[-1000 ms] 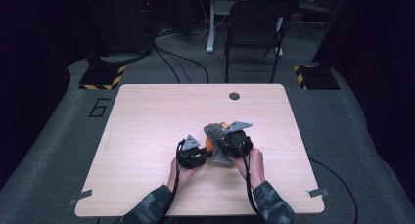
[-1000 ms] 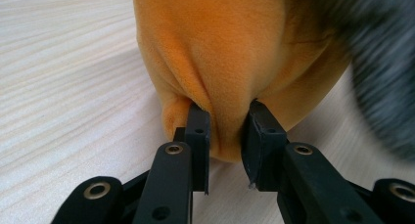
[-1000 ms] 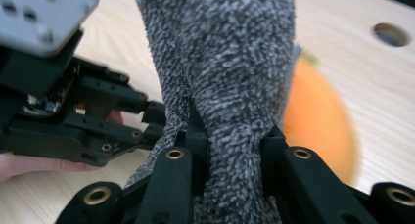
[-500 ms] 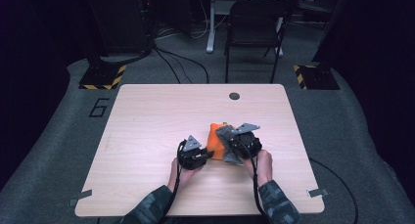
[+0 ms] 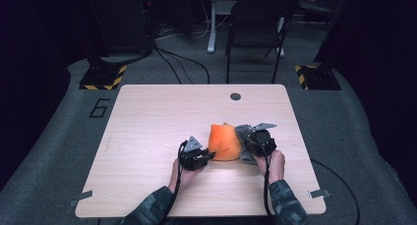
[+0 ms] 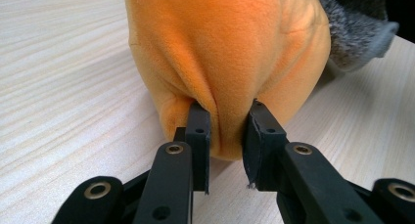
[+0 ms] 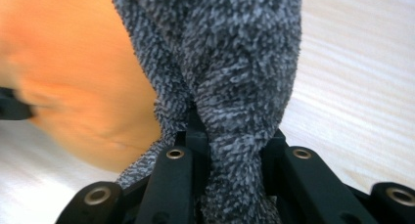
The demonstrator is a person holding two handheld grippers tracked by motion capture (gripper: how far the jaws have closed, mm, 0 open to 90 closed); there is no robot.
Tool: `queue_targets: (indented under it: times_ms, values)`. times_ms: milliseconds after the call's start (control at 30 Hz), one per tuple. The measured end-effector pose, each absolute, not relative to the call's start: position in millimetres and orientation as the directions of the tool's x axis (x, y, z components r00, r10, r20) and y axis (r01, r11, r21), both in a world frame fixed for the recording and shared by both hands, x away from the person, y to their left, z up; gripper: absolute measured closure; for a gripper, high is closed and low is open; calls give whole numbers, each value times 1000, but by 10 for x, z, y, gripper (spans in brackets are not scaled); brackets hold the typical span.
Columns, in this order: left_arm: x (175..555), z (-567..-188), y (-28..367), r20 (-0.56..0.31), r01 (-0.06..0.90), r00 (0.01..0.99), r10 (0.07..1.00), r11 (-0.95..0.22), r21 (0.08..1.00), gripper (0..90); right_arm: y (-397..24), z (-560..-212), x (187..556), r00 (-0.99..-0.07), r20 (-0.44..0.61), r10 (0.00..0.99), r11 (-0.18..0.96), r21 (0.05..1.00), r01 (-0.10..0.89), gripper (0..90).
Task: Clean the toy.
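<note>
High view: one light wood desk (image 5: 147, 131), rounded corners, one dark round grommet (image 5: 235, 96) near the far edge, right of middle. Grey carpet floor (image 5: 59, 151) with a painted "6" (image 5: 100, 107) off the desk's left far corner. Dark room behind. One black chair (image 5: 255, 38) past the far edge, two yellow-black striped floor plates (image 5: 103, 77) off the far corners, cables (image 5: 182, 68) running on the floor. Two bits of tape near the desk's near corners.

On the desk: one orange plush cloth (image 5: 224, 141), bunched upright, right of centre and nearer the near edge. One grey fuzzy cloth (image 5: 244, 134) touching its right side. So two cloths, two grippers, two hands, camouflage sleeves coming in over the near edge.

Left gripper (image 5: 204, 156) sits at the orange cloth's left lower side. Left gripper view: its jaws pinch a fold of the orange plush cloth (image 6: 225, 62) low down, fabric squeezed between the pads, the grey cloth (image 6: 357, 33) peeking out behind at the right.

Right gripper (image 5: 250, 145) at the grey cloth. Right gripper view: jaws clamped on a twisted bunch of the grey fuzzy cloth (image 7: 230, 77), the orange cloth (image 7: 78, 77) just beside it on the left, blurred.
</note>
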State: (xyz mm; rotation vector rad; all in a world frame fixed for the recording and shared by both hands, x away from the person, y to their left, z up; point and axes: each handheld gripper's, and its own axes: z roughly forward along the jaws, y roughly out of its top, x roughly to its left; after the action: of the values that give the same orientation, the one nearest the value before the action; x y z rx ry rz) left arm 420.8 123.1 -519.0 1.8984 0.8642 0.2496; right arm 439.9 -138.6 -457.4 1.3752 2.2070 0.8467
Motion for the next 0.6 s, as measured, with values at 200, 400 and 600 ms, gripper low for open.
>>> queue_targets:
  times_ms: [200, 400, 600]
  values:
    - [4216, -5188, 1228, -196, 453, 730, 654, -249, 856, 740, -1501, -4749, 4547, -394, 30, 918, 284, 644, 710, 741]
    - [4220, -5195, 1238, -198, 453, 730, 654, -247, 856, 740, -1516, -4983, 4678, -379, 36, 925, 291, 576, 764, 733]
    - [4225, -5206, 1223, -196, 452, 732, 653, -248, 857, 739, -1608, -4715, 4610, -371, 45, 928, 269, 610, 745, 748]
